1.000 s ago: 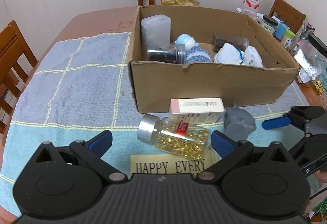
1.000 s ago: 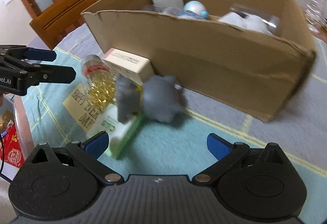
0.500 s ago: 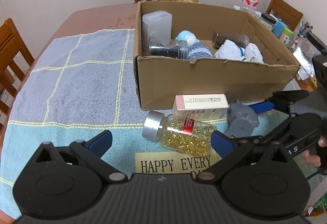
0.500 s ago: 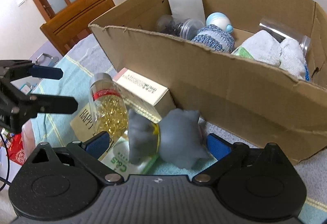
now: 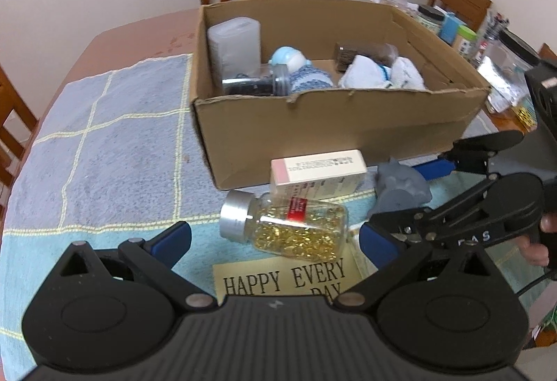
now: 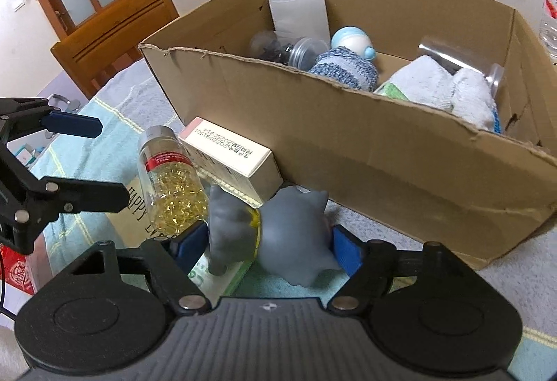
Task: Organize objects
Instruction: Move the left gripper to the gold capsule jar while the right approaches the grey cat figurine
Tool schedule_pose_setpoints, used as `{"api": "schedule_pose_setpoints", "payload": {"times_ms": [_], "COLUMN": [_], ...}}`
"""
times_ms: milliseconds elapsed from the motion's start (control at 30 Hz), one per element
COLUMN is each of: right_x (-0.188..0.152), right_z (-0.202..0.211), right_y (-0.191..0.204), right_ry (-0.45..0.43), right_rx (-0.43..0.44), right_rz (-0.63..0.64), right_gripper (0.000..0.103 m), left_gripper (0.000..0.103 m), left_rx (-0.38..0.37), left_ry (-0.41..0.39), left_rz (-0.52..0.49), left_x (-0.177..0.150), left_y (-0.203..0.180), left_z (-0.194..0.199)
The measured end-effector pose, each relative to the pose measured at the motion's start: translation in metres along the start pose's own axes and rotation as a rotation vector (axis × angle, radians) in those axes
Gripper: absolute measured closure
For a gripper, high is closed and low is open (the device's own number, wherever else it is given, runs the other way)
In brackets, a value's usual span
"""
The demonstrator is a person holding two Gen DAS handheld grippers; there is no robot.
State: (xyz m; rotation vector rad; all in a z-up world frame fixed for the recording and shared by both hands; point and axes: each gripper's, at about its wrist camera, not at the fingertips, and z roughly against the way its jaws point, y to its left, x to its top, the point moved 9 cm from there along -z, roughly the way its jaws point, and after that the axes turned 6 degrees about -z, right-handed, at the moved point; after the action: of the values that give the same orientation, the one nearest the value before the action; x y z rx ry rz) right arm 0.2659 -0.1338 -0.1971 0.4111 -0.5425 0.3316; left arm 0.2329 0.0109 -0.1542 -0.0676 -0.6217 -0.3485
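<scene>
Down at the near edge of the checked blue terry cloth (image 5: 104, 144), the right gripper (image 6: 268, 241) is closing its blue pads on a matte grey, spiky rubber toy animal (image 6: 278, 235), which lies just in front of the open corrugated cardboard box (image 6: 383, 151); both pads look to be touching its sides. Beside the toy lie a clear glass bottle of golden capsules with a silver screw cap (image 5: 289, 224) and a smooth pink-and-white carton (image 5: 316, 168), the carton leaning against the box wall. The left gripper (image 5: 275, 241) stands wide apart with nothing between its pads. Only the left view reads the tan "HAPPY EVERY DAY" card (image 5: 285, 276) in full; only the right view shows the green-and-white pack (image 6: 222, 276) under the toy's head.
</scene>
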Motion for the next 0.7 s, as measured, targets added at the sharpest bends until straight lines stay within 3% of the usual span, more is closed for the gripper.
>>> {"api": "schedule_pose_setpoints", "payload": {"times_ms": [300, 533, 700], "right_x": [-0.007, -0.025, -0.03], "right_z": [0.023, 0.035, 0.038], "right_y": [-0.026, -0.051, -0.051], "right_ry": [0.001, 0.041, 0.045], "right_rx": [-0.107, -0.228, -0.257], "right_rz": [-0.055, -0.093, -0.081], "right_gripper": [0.022, 0.022, 0.02], "left_gripper": [0.001, 0.001, 0.001], "left_rx": [-0.03, 0.005, -0.006], "left_ry": [0.025, 0.057, 0.058], "left_rz": [-0.062, -0.099, -0.112], "left_x": [-0.008, -0.017, -0.016], "left_y": [-0.009, -0.007, -0.011], "left_z": [-0.008, -0.024, -0.034]}}
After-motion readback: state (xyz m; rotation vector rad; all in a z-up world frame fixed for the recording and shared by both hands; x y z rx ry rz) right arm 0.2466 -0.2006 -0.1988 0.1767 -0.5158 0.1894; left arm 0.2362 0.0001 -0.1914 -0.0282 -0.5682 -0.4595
